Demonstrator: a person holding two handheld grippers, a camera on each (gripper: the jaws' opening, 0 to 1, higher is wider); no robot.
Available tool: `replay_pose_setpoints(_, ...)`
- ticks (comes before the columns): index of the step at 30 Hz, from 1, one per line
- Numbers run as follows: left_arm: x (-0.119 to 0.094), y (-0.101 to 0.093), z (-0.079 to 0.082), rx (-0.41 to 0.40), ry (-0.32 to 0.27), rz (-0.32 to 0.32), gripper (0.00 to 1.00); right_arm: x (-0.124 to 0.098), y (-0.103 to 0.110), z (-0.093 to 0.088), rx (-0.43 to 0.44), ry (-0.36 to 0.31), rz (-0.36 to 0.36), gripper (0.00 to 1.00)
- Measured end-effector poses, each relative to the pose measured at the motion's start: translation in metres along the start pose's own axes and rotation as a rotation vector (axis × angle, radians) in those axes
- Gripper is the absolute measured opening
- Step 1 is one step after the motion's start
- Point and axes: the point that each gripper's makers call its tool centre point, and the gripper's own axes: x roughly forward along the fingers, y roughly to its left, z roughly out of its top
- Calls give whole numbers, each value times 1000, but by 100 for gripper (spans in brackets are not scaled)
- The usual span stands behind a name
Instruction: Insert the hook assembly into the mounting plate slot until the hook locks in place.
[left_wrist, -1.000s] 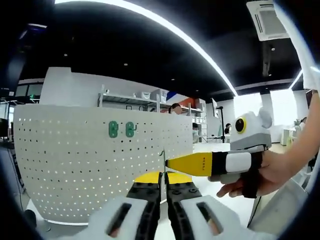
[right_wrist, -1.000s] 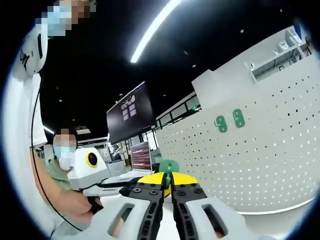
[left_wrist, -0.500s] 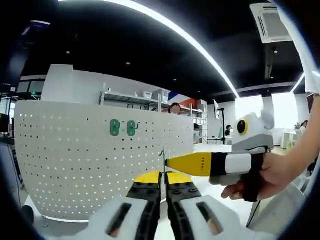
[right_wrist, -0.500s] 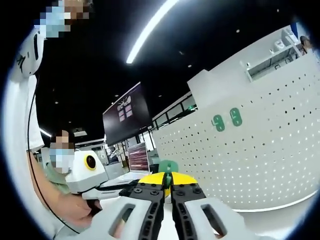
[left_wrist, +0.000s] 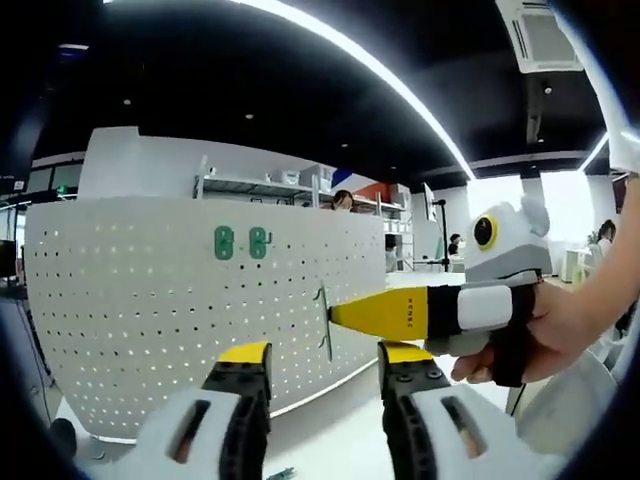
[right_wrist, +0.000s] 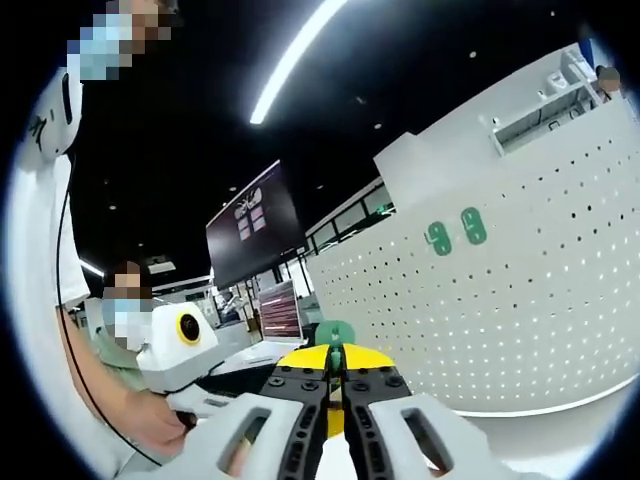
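Note:
A white perforated mounting plate (left_wrist: 130, 300) stands upright ahead, with two green hook pieces (left_wrist: 241, 242) set in its upper part. It also shows in the right gripper view as the mounting plate (right_wrist: 520, 300) with the green pieces (right_wrist: 455, 232). My left gripper (left_wrist: 325, 355) is open, its yellow-tipped jaws wide apart and holding nothing. Between and above them, my right gripper (left_wrist: 340, 314) reaches in from the right, shut on a thin green hook assembly (left_wrist: 325, 322). In its own view the right gripper (right_wrist: 336, 368) pinches the hook assembly (right_wrist: 336, 335), and the left gripper's white body (right_wrist: 185, 345) is at the left.
The plate rests on a white table (left_wrist: 330, 440). Shelving (left_wrist: 260, 190) rises behind it. A dark hanging screen (right_wrist: 255, 225) and a small monitor (right_wrist: 280, 312) are beyond the table. A masked person's sleeve (right_wrist: 40, 300) runs down the left.
My left gripper's jaws have opened and let go of the hook assembly. The right gripper stays shut on it in about the same place.

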Motion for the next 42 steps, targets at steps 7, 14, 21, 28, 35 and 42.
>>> replay_pose_setpoints(7,2,4,-4,-1,15,12,70,1,-2,-1,6,5,-2,0)
replay_pose_setpoints(14,2,9,-10,-21,34,22,71,2,-2,0,-16,9,-8,1)
replay_pose_setpoints(21,2,11,-11,-28,38,28,71,2,-7,-2,-337,75,-88,1)
replay_pose_setpoints(28,2,10,-13,-28,41,27,70,3,-10,1,-386,83,-108,1)
replay_pose_setpoints(35,-2,12,-12,-13,39,33,70,1,-17,7,-371,71,-142,1)
replay_pose_setpoints(42,-10,24,-12,9,33,62,70,-6,-35,22,-355,42,-204,1)
